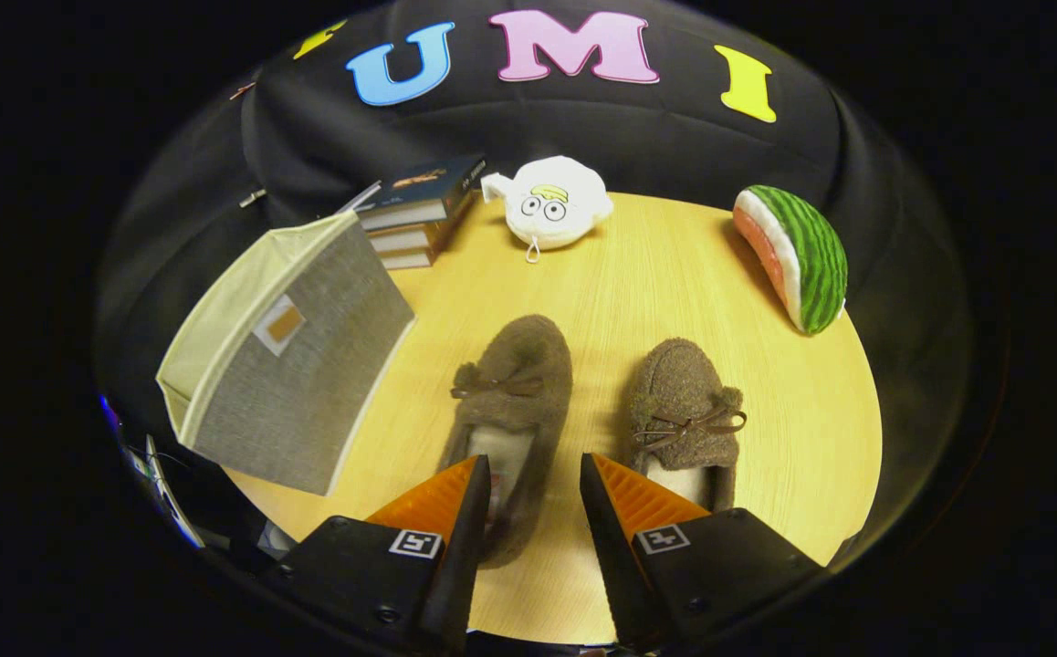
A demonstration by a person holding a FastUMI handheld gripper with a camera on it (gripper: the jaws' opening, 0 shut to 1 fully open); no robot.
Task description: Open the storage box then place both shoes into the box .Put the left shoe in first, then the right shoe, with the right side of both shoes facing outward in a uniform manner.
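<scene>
Jaws parted, left shoe (512, 411) just ahead, right shoe (684, 415) beside

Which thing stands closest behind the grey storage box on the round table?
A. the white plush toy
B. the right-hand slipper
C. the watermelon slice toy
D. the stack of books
D: the stack of books sits right behind the storage box, while the gripper hangs open above the slippers.

No readable text: label on storage box (284, 363) left of the fingers too small to make out, book (419, 192) spines beyond it blurred, gripper (535, 479) tags bear patterns only.
</scene>
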